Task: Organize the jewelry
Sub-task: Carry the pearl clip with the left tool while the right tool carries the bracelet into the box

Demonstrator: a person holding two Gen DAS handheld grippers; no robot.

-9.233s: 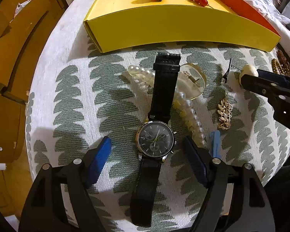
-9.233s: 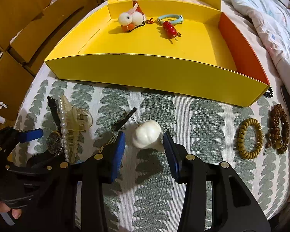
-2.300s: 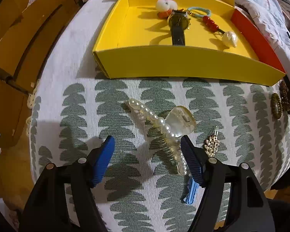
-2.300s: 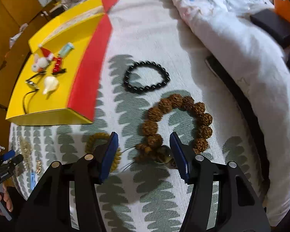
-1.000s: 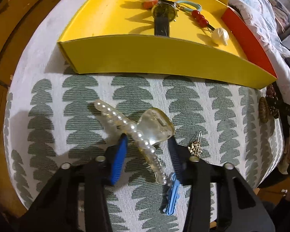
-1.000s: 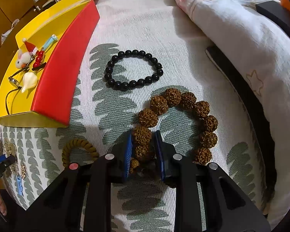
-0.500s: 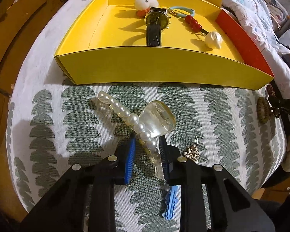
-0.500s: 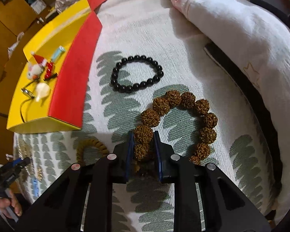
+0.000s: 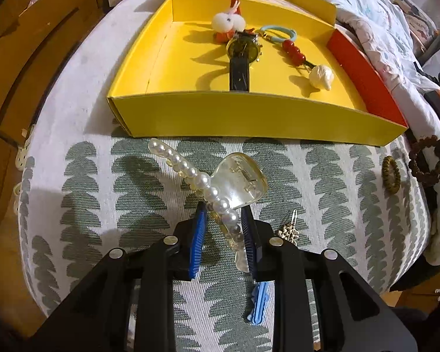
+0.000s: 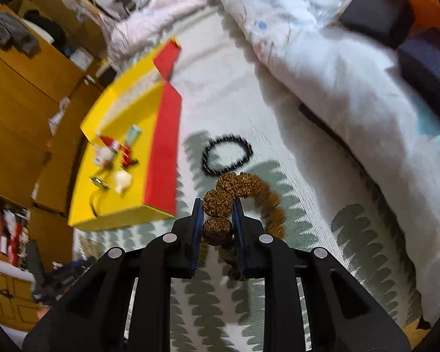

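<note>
Pearls of the hair claw (image 9: 217, 189) are pinched between the blue pads of the left gripper (image 9: 223, 236), which is closed on the claw's near end; the clear body of the claw juts out beyond the fingertips, over the leaf-patterned cloth (image 9: 102, 193) and short of the yellow tray (image 9: 249, 117). The brown bead bracelet (image 10: 243, 199) is clamped by the right gripper (image 10: 217, 231), two of its knobbly beads being caught between the pads while the rest of the loop hangs forward and to the right above the cloth. One black bracelet (image 10: 226, 156) is seen lying just beyond it, though blurred. In the tray four things are counted: one plush charm (image 9: 228, 26), one watch (image 9: 242, 55) with a black strap, one red-bead keyring (image 9: 287, 44) on a teal loop, and one white shell-like piece (image 9: 321, 77). On the cloth near the left gripper lie one blue clip (image 9: 258, 303), one gold hairpin (image 9: 289, 230) and one olive bracelet (image 9: 391, 174).
</note>
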